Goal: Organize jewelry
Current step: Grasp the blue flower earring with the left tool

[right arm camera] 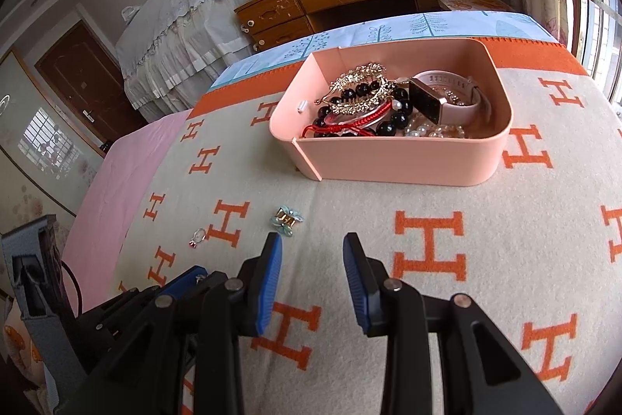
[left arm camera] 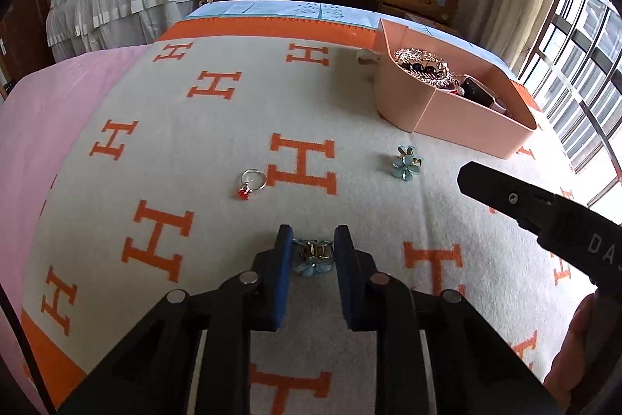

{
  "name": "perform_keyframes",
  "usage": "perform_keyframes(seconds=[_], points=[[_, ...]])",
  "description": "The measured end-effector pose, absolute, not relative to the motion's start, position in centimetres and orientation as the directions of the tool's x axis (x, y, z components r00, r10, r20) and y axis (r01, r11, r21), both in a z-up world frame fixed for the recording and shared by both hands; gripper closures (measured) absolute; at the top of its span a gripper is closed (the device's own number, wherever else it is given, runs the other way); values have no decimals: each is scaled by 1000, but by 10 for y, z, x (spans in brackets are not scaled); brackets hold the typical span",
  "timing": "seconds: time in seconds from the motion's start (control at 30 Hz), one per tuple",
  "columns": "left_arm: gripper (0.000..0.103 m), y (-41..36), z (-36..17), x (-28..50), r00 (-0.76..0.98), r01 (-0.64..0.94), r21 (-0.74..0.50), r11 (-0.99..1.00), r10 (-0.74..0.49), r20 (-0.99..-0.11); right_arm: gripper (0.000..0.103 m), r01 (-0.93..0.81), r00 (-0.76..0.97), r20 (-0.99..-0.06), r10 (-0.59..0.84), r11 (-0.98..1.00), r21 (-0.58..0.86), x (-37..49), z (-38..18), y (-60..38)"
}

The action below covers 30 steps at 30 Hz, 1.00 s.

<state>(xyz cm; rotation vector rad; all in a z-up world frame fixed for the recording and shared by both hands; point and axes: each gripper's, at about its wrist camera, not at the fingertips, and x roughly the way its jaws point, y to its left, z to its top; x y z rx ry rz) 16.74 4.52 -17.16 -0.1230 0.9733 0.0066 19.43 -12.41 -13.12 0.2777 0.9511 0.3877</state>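
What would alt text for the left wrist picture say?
The left gripper straddles a blue flower clip on an orange-lettered blanket, jaws open. Beyond lie a red-stone ring, another flower clip and a pink jewelry box.

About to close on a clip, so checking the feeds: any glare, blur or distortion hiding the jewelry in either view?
Left wrist view: strong fisheye bending, window blown out at right, flower clip between the left hand-held gripper pads still sharp. Right wrist view: same distortion, even daylight, pink box contents crisp; red-stone ring small, detail unclear.
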Motion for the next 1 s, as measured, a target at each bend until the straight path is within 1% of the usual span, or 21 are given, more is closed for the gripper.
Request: perform_keyframes(seconds=[0.23, 0.47, 0.63, 0.77, 0.8, 0.87, 1.0], points=[[84, 76, -162, 162, 588, -115, -155, 981, -59, -807, 70, -221, 495, -747, 444, 896, 386, 200, -138, -102], [84, 93, -166, 161, 578, -123, -195, 973, -89, -811, 70, -197, 492, -776, 395, 919, 343, 216, -148, -76], [84, 96, -168, 163, 570, -108, -217, 970, -118, -813, 70, -176, 520, -785, 337, 941, 288, 222, -146, -61], [84, 99, -167, 162, 574, -103, -221, 970, -124, -809, 70, -199, 549, -793, 267, 962, 186, 218, -146, -50], [84, 100, -167, 163, 572, -103, -223, 969, -126, -810, 71, -204, 553, -793, 255, 965, 167, 219, -145, -48], [84, 100, -167, 163, 569, -103, -221, 970, -125, -813, 83, -211, 561, -792, 241, 967, 145, 218, -145, -47], [84, 95, -165, 162, 573, -104, -210, 972, -113, -812, 83, -229, 556, -790, 258, 961, 153, 217, -145, -51]])
